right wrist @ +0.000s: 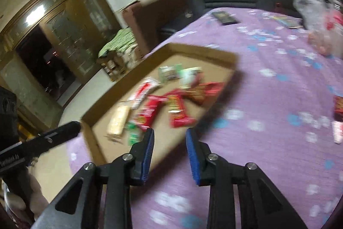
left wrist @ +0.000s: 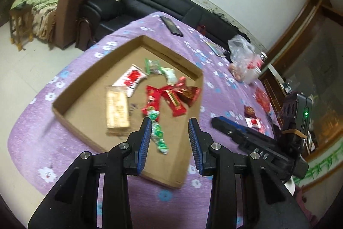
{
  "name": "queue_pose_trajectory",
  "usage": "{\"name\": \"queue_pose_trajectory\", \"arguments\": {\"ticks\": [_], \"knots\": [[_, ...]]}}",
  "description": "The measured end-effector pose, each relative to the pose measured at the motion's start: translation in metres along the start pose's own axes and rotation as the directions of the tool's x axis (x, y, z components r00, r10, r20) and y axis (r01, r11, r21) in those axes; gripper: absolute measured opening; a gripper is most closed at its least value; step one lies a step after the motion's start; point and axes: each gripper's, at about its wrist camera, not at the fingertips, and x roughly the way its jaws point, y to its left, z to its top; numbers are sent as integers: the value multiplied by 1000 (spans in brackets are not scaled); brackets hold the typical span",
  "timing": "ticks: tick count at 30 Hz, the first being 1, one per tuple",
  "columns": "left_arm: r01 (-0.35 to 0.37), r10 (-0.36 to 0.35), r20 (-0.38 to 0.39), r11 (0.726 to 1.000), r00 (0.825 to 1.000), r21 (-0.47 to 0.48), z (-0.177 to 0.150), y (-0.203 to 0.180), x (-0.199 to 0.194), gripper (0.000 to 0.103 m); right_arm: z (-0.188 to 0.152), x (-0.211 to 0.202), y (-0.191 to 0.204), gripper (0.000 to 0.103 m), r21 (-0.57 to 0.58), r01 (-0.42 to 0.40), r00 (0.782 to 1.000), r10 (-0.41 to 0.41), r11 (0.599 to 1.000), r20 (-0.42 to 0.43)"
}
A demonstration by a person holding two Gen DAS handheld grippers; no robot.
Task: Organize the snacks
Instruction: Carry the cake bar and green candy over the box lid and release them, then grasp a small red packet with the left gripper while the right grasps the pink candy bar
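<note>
Over the cardboard tray (left wrist: 64,113), the left gripper (left wrist: 169,130) hangs with jaws apart, holding nothing. A green candy wrapper (left wrist: 159,136) lies just under them, light, thin and crinkly; pinch its middle. From the right side, the right gripper (right wrist: 170,141) is open and empty too, with the blurry snacks (right wrist: 178,104) lying in the tray.

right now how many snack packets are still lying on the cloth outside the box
3, all on the cloth right of the cardboard box: a large red packet, a small dark red one, a red-and-white one beside the right gripper. More may hide behind it.
</note>
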Motion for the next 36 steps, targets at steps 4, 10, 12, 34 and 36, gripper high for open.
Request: {"name": "queue_pose_trajectory", "arguments": {"ticks": [4, 10, 12, 34, 36], "knots": [[11, -11, -20, 1000, 1000, 16, -3, -14, 8, 34, -5, -36, -67, 34, 100, 114, 993, -118, 988, 33], [40, -38, -72, 999, 997, 35, -10, -36, 23, 34, -11, -91, -185, 34, 312, 285, 947, -317, 906, 56], [46, -41, -87, 998, 995, 52, -11, -48, 29, 34, -12, -108, -216, 34, 367, 333, 923, -380, 869, 62], [55, -19, -177, 978, 984, 199, -29, -118, 65, 34, -21, -66, -215, 21, 214, 24, 999, -30, 977, 21], [67, -27, -191, 976, 981, 209, -31, -122, 70, 34, -23, -83, -218, 22, 229, 101, 990, -120, 968, 74]]}}
